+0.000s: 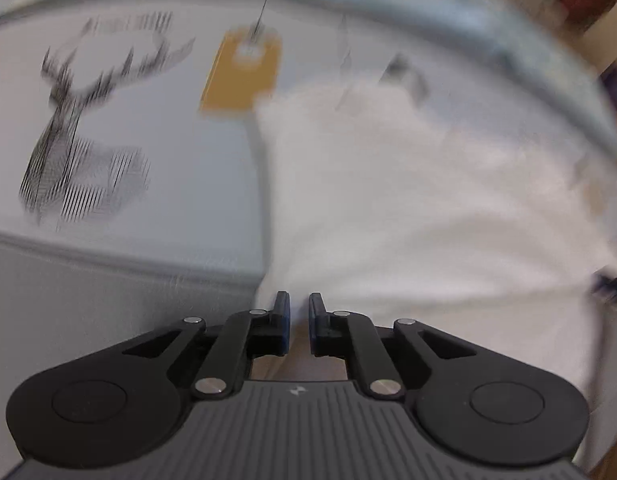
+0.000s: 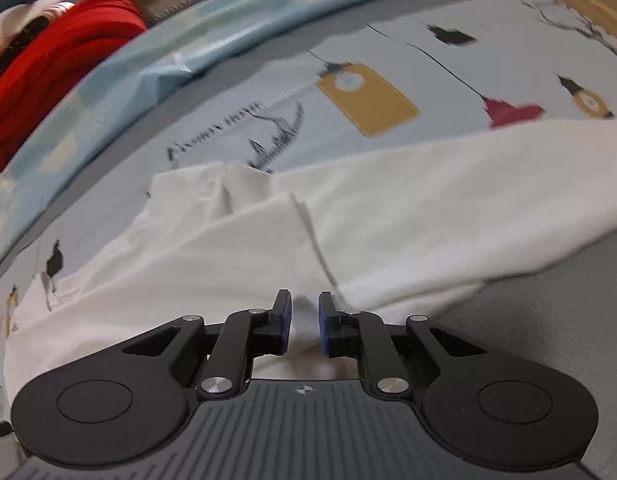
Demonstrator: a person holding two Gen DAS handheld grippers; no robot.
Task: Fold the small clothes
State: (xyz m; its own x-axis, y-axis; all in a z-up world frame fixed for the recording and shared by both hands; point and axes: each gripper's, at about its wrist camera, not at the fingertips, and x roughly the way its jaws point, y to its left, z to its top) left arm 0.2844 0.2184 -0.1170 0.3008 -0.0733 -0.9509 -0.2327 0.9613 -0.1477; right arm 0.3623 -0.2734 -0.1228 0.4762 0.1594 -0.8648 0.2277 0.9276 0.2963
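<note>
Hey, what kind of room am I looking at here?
Probably a bedroom at home. A white garment lies on a printed bedsheet, with what looks like a pile of clothes, including something red, at its far edge.

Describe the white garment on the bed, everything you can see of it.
The white garment looks like soft, plain knit cotton, lying mostly flat on a pale printed sheet, partly folded. One layer overlaps another along a straight edge, and a rumpled flap rises at its far left. Its near edge sits between the blue pads of the right gripper, which show a gap. The blurred left wrist view shows it beyond the left gripper; contact there is unclear.
</note>
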